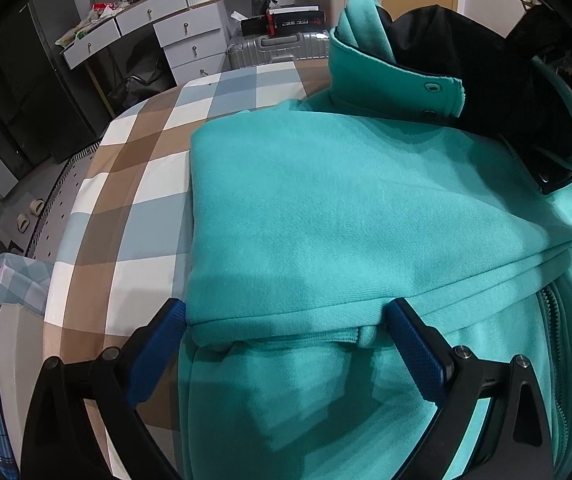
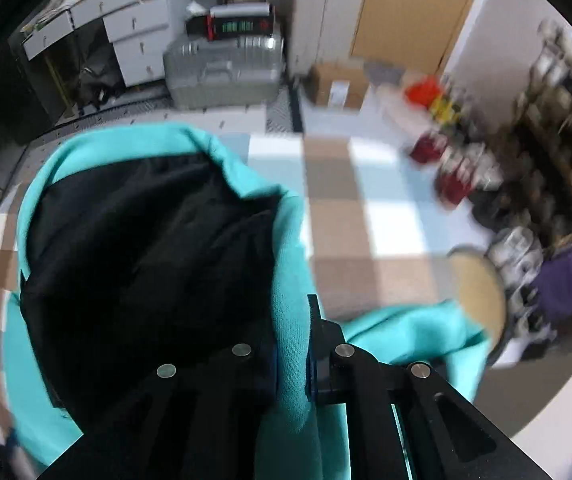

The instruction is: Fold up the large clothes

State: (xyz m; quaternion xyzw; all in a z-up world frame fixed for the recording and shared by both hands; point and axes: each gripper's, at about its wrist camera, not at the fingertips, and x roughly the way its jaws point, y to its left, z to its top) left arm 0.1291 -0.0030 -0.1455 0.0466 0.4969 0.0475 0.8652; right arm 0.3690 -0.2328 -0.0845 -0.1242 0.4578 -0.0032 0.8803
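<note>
A: Where do we have the teal hooded jacket [image 1: 326, 208]?

B: It lies partly folded on the checked bedspread [image 1: 134, 184], its black-lined hood [image 2: 146, 248] lifted.

A: And our grippers?

B: Our right gripper [image 2: 292, 364] pinches the hood's teal edge. Our left gripper [image 1: 286, 320] stands wide over a folded edge, its blue pads [image 1: 414, 344] gripping nothing.

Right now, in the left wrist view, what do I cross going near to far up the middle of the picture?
Left tongs, standing open → folded teal jacket → its snap-button collar → silver suitcase beyond the checked bedcover → flat black box on top of it.
</note>
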